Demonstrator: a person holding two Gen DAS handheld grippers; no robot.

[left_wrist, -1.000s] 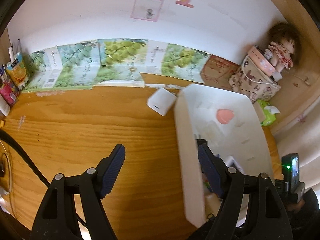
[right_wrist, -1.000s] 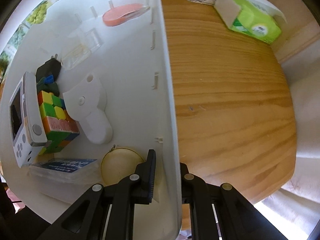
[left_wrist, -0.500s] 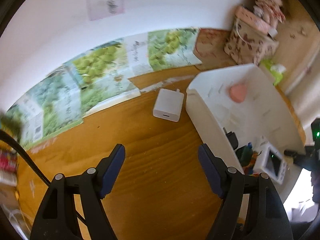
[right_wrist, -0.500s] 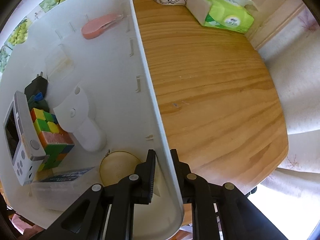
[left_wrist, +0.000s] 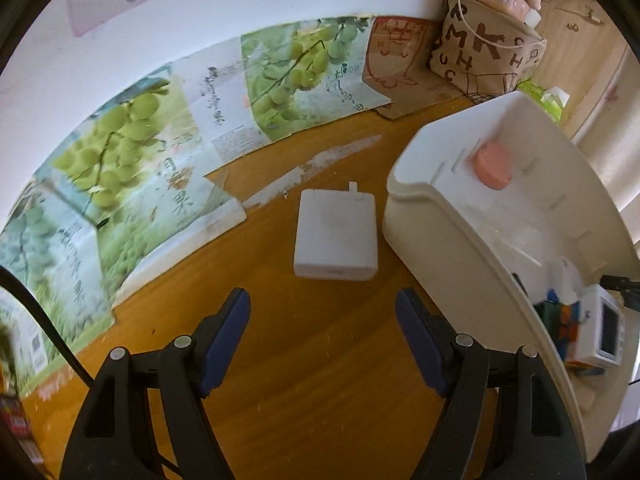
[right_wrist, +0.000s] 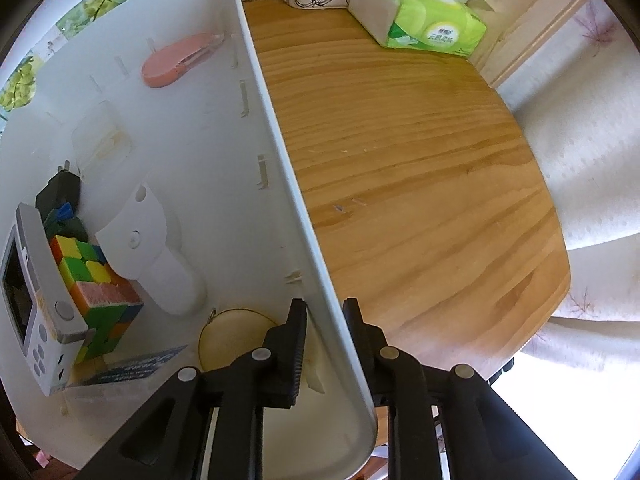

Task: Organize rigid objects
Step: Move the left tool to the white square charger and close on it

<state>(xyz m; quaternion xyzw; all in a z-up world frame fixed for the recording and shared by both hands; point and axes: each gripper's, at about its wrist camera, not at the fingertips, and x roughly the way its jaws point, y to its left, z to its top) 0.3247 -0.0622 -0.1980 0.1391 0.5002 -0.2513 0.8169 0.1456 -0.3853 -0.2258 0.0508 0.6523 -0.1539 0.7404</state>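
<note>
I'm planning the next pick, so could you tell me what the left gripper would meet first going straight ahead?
Probably the flat white square charger on the wooden table, lying ahead between the open left gripper fingers; depth is uncertain.

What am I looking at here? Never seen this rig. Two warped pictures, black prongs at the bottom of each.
No robot arm: a person holds a two-finger gripper in each hand, and a fisheye camera on each looks along its fingers, hence the warping.

Left wrist view: the left gripper is open and empty over the wooden table, facing a white charger that lies beside the white bin.

Right wrist view: the right gripper straddles the bin's side wall, one finger inside, one outside. Its jaws are opening, so it seems to be letting go.

In the bin: a puzzle cube, a handheld game console, a pink case, a black plug. A green tissue pack sits on the table.
</note>
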